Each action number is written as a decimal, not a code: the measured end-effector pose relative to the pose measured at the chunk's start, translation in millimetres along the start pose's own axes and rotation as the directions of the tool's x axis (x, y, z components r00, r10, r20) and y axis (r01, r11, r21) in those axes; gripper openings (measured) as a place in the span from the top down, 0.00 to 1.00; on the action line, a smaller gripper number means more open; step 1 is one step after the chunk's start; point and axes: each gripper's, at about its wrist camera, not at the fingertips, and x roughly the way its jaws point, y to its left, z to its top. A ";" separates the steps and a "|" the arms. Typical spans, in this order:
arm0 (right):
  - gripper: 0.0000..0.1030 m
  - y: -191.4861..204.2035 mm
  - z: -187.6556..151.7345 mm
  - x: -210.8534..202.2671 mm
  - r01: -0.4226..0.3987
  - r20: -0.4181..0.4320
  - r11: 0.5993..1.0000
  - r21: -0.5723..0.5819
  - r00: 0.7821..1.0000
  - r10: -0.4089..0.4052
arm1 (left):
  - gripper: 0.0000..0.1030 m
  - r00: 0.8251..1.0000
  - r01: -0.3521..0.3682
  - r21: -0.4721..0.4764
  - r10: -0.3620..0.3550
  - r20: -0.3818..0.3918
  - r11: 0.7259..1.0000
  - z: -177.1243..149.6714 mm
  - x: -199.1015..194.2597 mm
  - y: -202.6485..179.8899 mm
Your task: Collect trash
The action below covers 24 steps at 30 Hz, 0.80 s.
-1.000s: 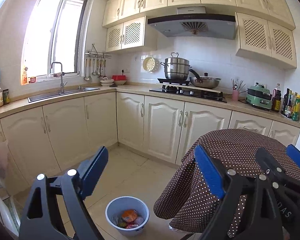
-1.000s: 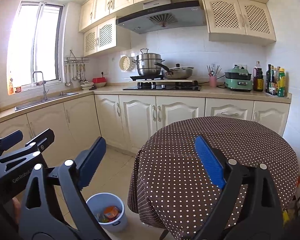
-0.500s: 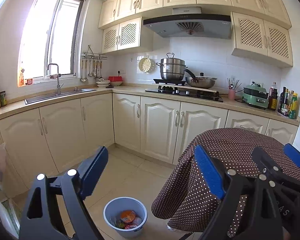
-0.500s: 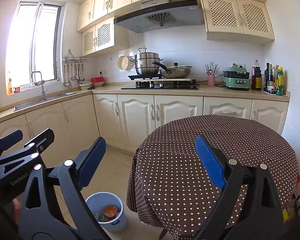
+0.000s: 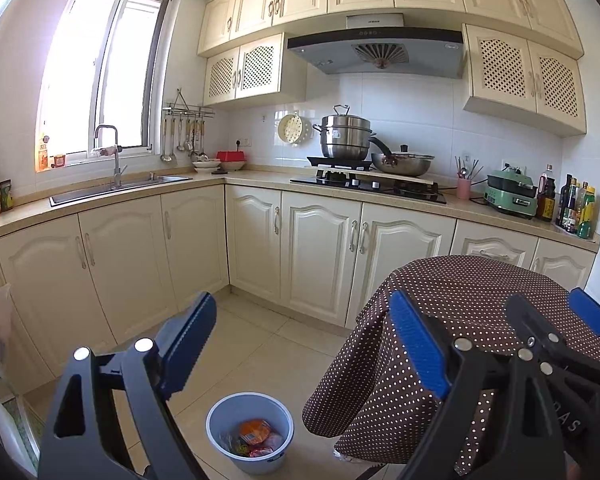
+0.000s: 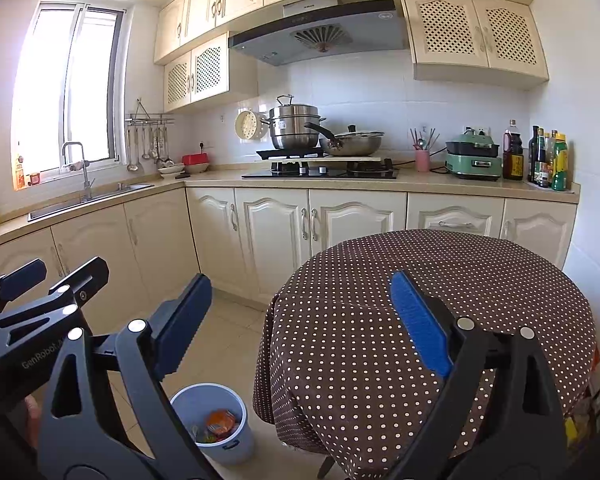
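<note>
Nearest the cameras, the left gripper [image 5: 302,350] and the right gripper [image 6: 300,322] are both held level above the floor with their blue-padded tongs spread wide and nothing between them, which suits hands that carry no load and are free to reach for whatever comes next. Just below and between them on the tiled floor stands the blue bin [image 5: 249,438], close beside the left edge of the round table [image 6: 440,304], probably so that scraps can be dropped into it straight from the tabletop. The trash [image 5: 255,432], an orange wrapper among other packets, lies inside the bin, low in it. The dotted brown cloth covers the whole tabletop and hangs down its sides, and no loose rubbish shows on it, so I judge the collecting close to finished. Farther off, cream cabinets [image 5: 320,248] run along the far wall under the counter, with the hob and a steel pot [image 5: 345,138] at the middle, a sink [image 5: 120,188] at far left, and bottles [image 6: 548,160] at far right.
</note>
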 end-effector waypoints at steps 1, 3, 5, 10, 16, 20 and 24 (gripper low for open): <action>0.13 0.0 0.1 0.1 0.000 0.000 1.000 0.000 1.000 0.000 | 0.16 1.000 0.000 0.000 0.000 0.000 1.000 0.0 0.0 0.2; 0.13 -0.1 -0.1 0.0 0.000 0.000 1.000 0.000 1.000 0.000 | 0.16 1.000 0.001 0.001 -0.001 0.001 1.000 0.2 0.2 0.3; 0.13 -0.3 -0.4 -0.4 0.002 0.002 1.000 0.002 1.000 -0.002 | 0.16 1.000 0.001 0.000 -0.001 0.001 1.000 0.2 0.4 0.6; 0.12 -1.8 -0.4 -0.7 0.002 0.002 1.000 0.005 1.000 -0.002 | 0.16 1.000 -0.002 -0.002 0.002 0.001 1.000 0.8 1.0 1.2; 0.12 -2.6 -0.7 -0.5 0.001 0.000 1.000 0.004 1.000 -0.001 | 0.16 1.000 -0.003 0.000 0.003 0.001 1.000 0.9 1.3 0.5; 0.12 -3.2 -0.2 -0.8 0.001 0.000 1.000 0.005 1.000 -0.001 | 0.16 1.000 -0.004 -0.001 0.004 0.000 1.000 0.7 1.2 -0.5; 0.12 -2.8 0.2 -0.7 0.005 0.001 1.000 0.002 1.000 -0.005 | 0.16 1.000 -0.003 -0.001 0.003 0.000 1.000 0.5 1.4 0.1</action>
